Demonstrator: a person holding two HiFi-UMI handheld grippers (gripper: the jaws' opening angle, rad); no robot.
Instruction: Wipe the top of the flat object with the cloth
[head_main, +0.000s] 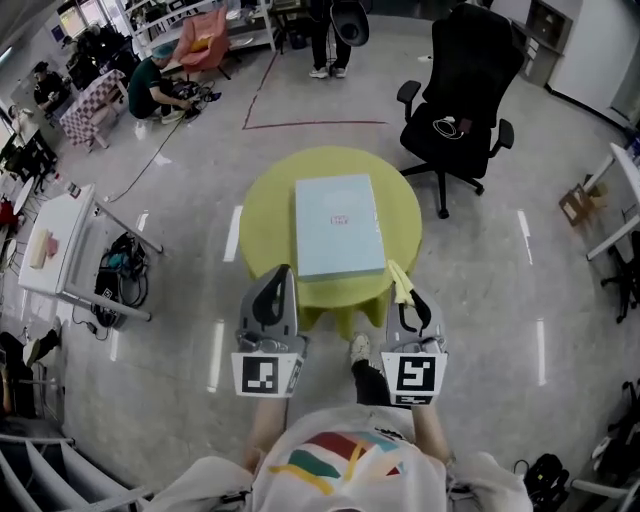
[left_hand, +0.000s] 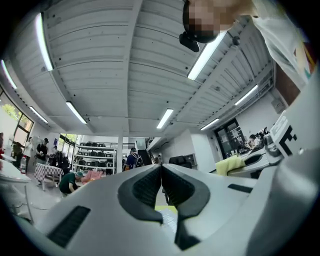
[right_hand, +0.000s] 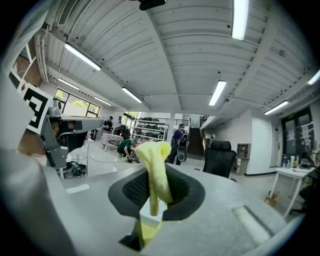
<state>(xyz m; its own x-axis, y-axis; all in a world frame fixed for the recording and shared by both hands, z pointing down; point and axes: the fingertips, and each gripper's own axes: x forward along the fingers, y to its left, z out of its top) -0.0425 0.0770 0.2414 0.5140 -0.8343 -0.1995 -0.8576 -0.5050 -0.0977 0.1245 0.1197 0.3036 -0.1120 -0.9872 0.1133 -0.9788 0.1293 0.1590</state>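
Note:
A flat pale blue box (head_main: 338, 224) lies on the round yellow-green table (head_main: 268, 208) in the head view. Both grippers hang at the table's near edge, short of the box. My left gripper (head_main: 280, 275) is shut with nothing between its jaws (left_hand: 161, 170). My right gripper (head_main: 399, 276) is shut on a yellow cloth (head_main: 400, 282), which sticks up out of the jaws in the right gripper view (right_hand: 155, 167). In the left gripper view the yellow cloth (left_hand: 231, 164) shows at the right, held by the other gripper. A sliver of the table (left_hand: 167, 208) shows between the left jaws.
A black office chair (head_main: 463, 90) stands beyond the table to the right. A white table with cables (head_main: 62, 250) is at the left. A person crouches (head_main: 155, 92) at the far left and another person stands (head_main: 325, 35) at the back. My shoe (head_main: 359, 349) is below the table.

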